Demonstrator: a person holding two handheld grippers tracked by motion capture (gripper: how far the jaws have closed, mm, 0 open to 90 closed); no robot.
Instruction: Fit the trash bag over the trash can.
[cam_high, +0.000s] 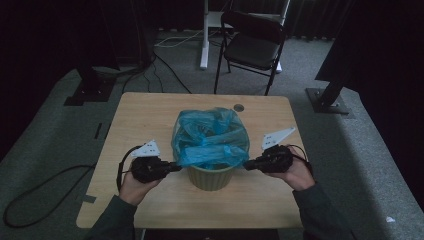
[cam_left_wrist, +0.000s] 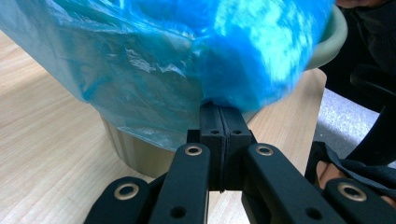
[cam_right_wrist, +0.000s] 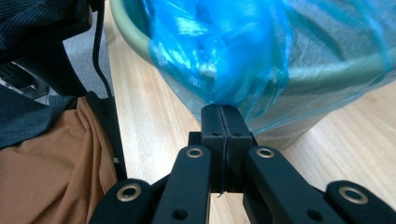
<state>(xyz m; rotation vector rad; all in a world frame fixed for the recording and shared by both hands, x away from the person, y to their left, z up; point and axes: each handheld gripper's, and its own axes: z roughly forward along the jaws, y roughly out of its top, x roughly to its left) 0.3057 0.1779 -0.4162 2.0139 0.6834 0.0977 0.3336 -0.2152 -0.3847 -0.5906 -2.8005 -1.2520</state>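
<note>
A small green bin (cam_high: 210, 176) stands near the middle of the wooden desk (cam_high: 145, 115), a bit toward the bottom of the high view. A thin blue plastic bag (cam_high: 210, 137) sits in the bin. Its top is crumpled and puffy, and its edge hangs over the rim.

The left hand-held gripper (cam_high: 176, 166) is in the lower left part of the high view, right beside the bin. Its tip touches the left side of the bag. In the left gripper view, the two black jaws are pressed together on a fold of the blue bag (cam_left_wrist: 243, 60), just under the rim of the bin (cam_left_wrist: 334, 37). The bag bunches up at the tip of the left hand-held gripper (cam_left_wrist: 220, 108).

The right hand-held gripper (cam_high: 246, 164) is at the other side of the bin, in the lower right part of the high view. Its tip touches the right side of the bag. In the right gripper view, the jaws are also pressed together, and they pinch a fold of the bag (cam_right_wrist: 224, 51) by the rim of the bin (cam_right_wrist: 130, 35). The bag gathers at the tip of the right hand-held gripper (cam_right_wrist: 219, 108).

A black folding chair (cam_high: 252, 47) stands on the grey floor (cam_high: 360, 150) past the far edge of the desk, at the top of the high view. Black cables (cam_high: 165, 75) lie on the floor at the upper left.
</note>
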